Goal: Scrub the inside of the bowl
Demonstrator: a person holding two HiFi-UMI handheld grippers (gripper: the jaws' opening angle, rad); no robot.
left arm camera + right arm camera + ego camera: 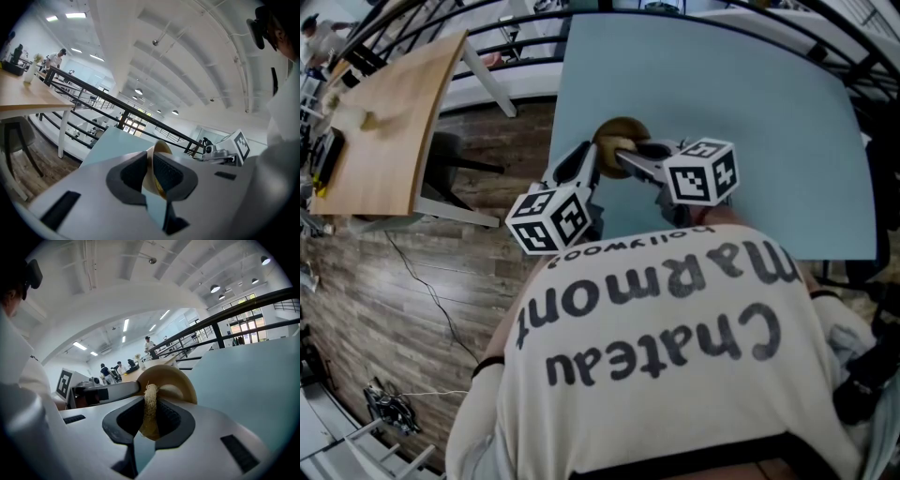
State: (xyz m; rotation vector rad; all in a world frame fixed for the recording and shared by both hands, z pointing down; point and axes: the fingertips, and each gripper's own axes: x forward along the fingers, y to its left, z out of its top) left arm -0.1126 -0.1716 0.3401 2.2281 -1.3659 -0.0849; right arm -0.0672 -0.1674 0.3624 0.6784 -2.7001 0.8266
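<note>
A tan wooden bowl [620, 132] is held up on its side over the pale blue table [741, 84]. My left gripper [592, 167] is shut on the bowl's rim; the thin rim [151, 174] stands between its dark pads. From the right, my right gripper [625, 158] reaches to the bowl's mouth and is shut on a straw-coloured fibrous scrubber [150, 411]. The scrubber's top end touches the bowl [174, 376] at its inside edge. In the right gripper view the left gripper [108, 393] shows at the bowl's left. The bowl's inside is mostly hidden in the head view.
A wooden table [394, 122] with small items stands at the left, with a dark chair [450, 164] beside it. A black railing [694, 14] runs behind the blue table. Cables [422, 281] lie on the wood-plank floor. People stand far off at a counter [119, 369].
</note>
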